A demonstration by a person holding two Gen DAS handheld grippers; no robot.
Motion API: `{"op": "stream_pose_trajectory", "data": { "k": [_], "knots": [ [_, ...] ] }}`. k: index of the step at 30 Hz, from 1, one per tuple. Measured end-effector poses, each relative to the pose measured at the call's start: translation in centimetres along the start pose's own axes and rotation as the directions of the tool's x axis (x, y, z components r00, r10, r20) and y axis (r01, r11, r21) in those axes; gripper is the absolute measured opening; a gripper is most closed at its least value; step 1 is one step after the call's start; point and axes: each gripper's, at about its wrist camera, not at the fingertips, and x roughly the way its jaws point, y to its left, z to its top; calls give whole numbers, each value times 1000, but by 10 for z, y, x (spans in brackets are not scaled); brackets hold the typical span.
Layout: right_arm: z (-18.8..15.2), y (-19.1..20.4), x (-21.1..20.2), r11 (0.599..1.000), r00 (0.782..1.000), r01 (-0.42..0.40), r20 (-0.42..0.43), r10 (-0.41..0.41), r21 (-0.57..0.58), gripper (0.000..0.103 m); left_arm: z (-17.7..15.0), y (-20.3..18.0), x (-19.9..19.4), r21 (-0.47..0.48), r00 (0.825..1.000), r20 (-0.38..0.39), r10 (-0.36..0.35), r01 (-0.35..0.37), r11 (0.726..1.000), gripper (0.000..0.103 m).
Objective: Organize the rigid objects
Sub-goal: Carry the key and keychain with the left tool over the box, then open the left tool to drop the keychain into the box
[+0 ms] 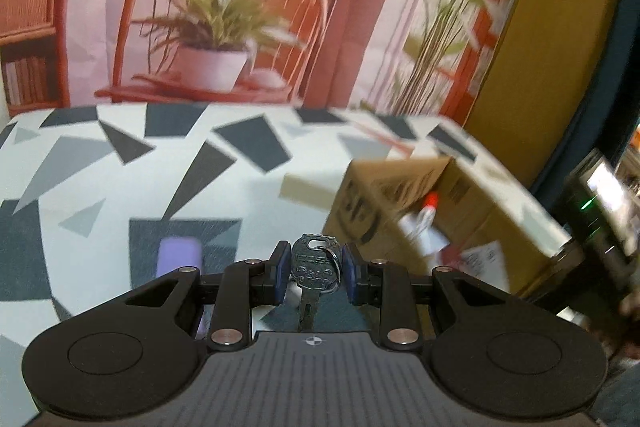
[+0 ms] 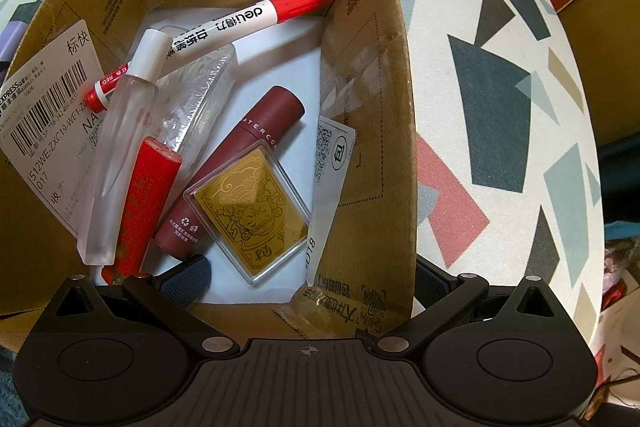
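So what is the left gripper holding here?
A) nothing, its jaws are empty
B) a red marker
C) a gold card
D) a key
D: the left gripper is shut on a key, its blade hanging down between the blue pads, while the marker and gold card lie in the box.
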Motion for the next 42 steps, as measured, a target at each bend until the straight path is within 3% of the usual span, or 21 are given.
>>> {"op": "stream_pose_trajectory", "data": {
  "k": [8, 22, 25, 31, 32, 33, 42],
  "knots": [
    [0, 0, 0, 1000, 1000, 0, 0, 0, 1, 103, 16, -18, -18, 8, 992, 77, -95, 95, 995, 29],
    [0, 1, 0, 1000, 1000, 0, 0, 0, 1, 103, 52, -62, -24, 102, 955, 172, -243, 228, 968, 29],
    [0, 1, 0, 1000, 1000, 1, 0, -1, 0, 103, 57, -70, -14, 108, 949, 151, -278, 264, 959, 29],
    [0, 1, 0, 1000, 1000, 0, 0, 0, 1, 103, 58, -70, 18, 76, 955, 82, -285, 279, 957, 29],
    [0, 1, 0, 1000, 1000, -1, 0, 1, 0, 103, 57, -70, 23, 73, 954, 69, -290, 285, 956, 16],
    [0, 1, 1, 1000, 1000, -2, -1, 2, 0, 103, 58, -70, 28, 69, 953, 53, -298, 294, 953, 9],
    [0, 0, 4, 1000, 1000, -8, -8, 8, 5, 103, 59, -62, 38, 64, 966, 24, -256, 254, 965, 9]
  ]
}}
